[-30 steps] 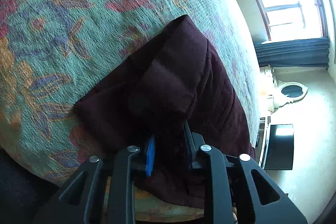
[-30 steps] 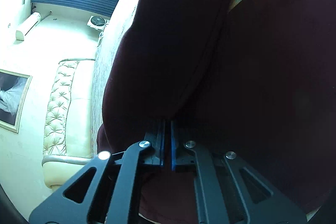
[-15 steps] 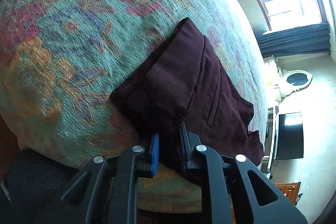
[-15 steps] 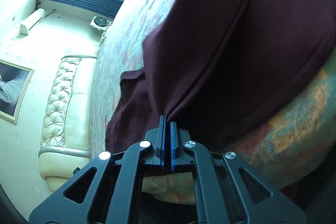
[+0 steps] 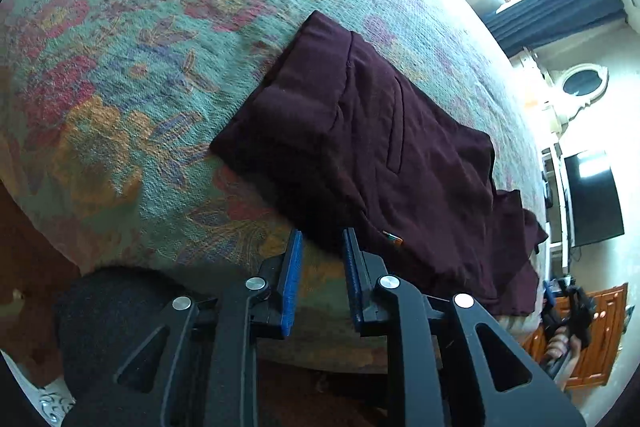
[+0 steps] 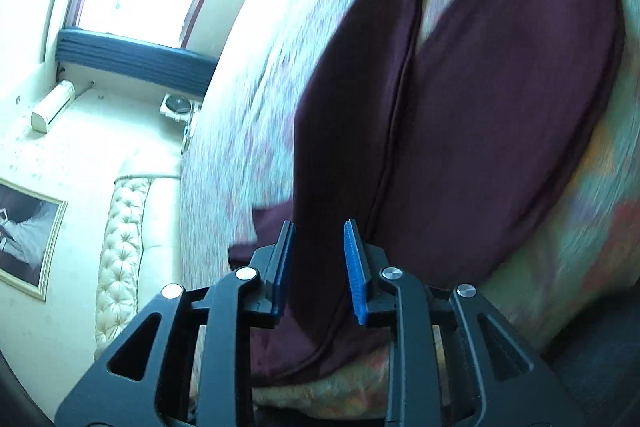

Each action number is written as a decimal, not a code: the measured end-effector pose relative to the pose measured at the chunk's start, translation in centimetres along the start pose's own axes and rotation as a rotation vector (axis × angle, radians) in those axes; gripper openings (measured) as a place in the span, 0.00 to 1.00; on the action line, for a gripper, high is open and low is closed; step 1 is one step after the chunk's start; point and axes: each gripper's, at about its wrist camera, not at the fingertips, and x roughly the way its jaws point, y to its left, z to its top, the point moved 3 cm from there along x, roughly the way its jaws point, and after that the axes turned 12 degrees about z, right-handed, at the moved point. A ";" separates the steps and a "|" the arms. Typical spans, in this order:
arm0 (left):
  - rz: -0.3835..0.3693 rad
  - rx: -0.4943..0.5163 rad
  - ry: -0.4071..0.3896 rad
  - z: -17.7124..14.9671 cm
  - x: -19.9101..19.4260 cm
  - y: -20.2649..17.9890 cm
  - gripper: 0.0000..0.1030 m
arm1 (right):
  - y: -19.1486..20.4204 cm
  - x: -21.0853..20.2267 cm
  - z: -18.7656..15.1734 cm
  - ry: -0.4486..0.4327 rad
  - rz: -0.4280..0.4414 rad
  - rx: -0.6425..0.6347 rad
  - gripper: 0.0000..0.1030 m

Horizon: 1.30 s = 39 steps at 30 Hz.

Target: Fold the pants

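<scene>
Item: maroon pants [image 5: 372,155], folded, lying on the floral bedspread [image 5: 132,67] near its edge. Your left gripper [image 5: 320,247] and right gripper [image 6: 320,239] have both just opened, pads clear of the cloth, gripping nothing. Release reads as fold laid; next fold pending.

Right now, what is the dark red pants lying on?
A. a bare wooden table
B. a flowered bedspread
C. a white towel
B: the pants lie folded on the green bedspread, which has red and orange flowers.
</scene>
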 end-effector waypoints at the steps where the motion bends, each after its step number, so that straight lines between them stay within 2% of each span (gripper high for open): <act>1: 0.018 0.016 -0.022 0.0 -0.4 -0.3 0.21 | -0.4 -0.5 2.9 -0.055 -0.032 -0.022 0.38; 2: 0.028 0.027 -0.039 0.2 -0.6 -0.9 0.26 | -1.4 -0.8 5.6 -0.101 -0.063 -0.029 0.44; 4: 0.055 0.032 -0.076 0.8 -0.8 -1.7 0.36 | -3.6 -0.9 11.0 -0.168 -0.105 -0.014 0.44; 6: 0.068 0.006 -0.087 1.6 -0.4 -2.3 0.39 | -4.7 0.9 14.6 -0.201 -0.145 0.014 0.46; 8: 0.084 0.003 -0.083 2.2 0.4 -3.2 0.53 | -6.3 3.0 17.3 -0.224 -0.191 0.039 0.47; 10: 0.101 0.003 -0.090 2.7 1.2 -4.2 0.61 | -8.0 5.0 19.4 -0.225 -0.208 0.083 0.47; 11: 0.119 0.007 -0.098 2.8 1.4 -4.6 0.64 | -9.2 4.9 20.0 -0.227 -0.198 0.101 0.47; 12: 0.135 0.012 -0.103 3.0 1.7 -5.3 0.66 | -9.1 5.8 21.7 -0.223 -0.186 0.114 0.47; 14: 0.165 0.025 -0.116 2.9 2.0 -5.9 0.73 | -9.5 7.9 22.9 -0.203 -0.187 0.123 0.47; 18: 0.214 0.037 -0.130 2.8 2.5 -6.9 0.77 | -10.3 9.4 22.7 -0.201 -0.167 0.146 0.45; 20: 0.219 0.021 -0.133 2.8 2.5 -7.0 0.78 | -10.0 9.5 23.1 -0.165 -0.181 0.127 0.21; 21: 0.219 0.015 -0.131 2.9 2.6 -6.9 0.78 | -9.3 9.5 22.7 -0.140 -0.171 0.107 0.06; 23: 0.216 0.005 -0.126 2.9 2.6 -6.8 0.78 | -7.9 7.8 22.6 -0.153 -0.157 0.066 0.06; 26: 0.214 -0.004 -0.128 2.8 2.8 -6.8 0.79 | -4.6 3.0 22.0 -0.197 -0.074 0.027 0.05; 31: 0.242 0.034 -0.146 2.6 2.9 -7.5 0.80 | -3.5 -5.5 21.3 -0.290 0.029 0.013 0.05; 35: 0.243 0.044 -0.153 2.5 3.0 -7.6 0.81 | -6.8 -11.2 19.6 -0.347 0.007 0.063 0.04; 39: 0.238 0.037 -0.154 2.5 3.1 -7.5 0.81 | -13.7 -13.0 17.6 -0.357 -0.051 0.172 0.04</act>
